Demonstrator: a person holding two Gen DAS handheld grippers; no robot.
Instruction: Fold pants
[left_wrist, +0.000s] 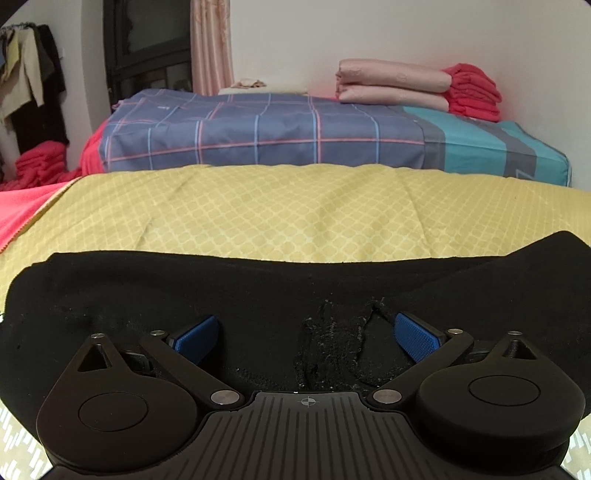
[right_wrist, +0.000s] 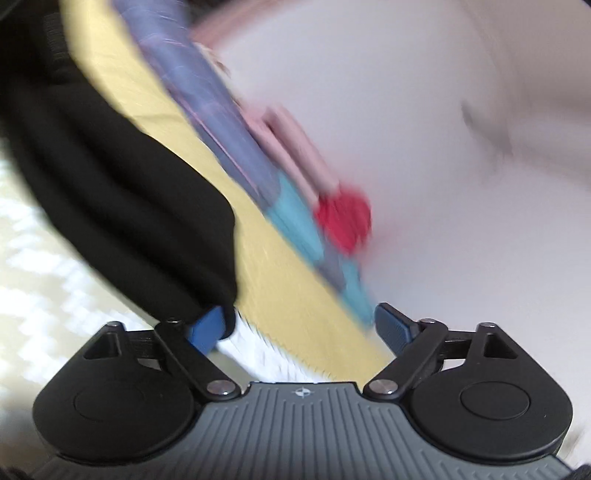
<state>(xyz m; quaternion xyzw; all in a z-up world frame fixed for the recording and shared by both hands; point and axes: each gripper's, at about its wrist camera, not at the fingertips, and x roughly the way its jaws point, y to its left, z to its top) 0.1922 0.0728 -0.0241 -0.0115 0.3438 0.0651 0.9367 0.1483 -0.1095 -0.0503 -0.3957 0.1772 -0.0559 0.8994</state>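
Observation:
The black pants lie across the near part of a yellow patterned sheet. My left gripper is open, low over the pants, its blue fingers on either side of a rumpled fold of the black cloth. In the right wrist view, which is tilted and blurred, the pants fill the left side. My right gripper is open, and its left finger touches the pants' end edge; nothing is between the jaws.
A blue checked mattress lies beyond the yellow sheet, with folded pink bedding and red cloth on it by the white wall. Red cloth and hanging clothes are at the left.

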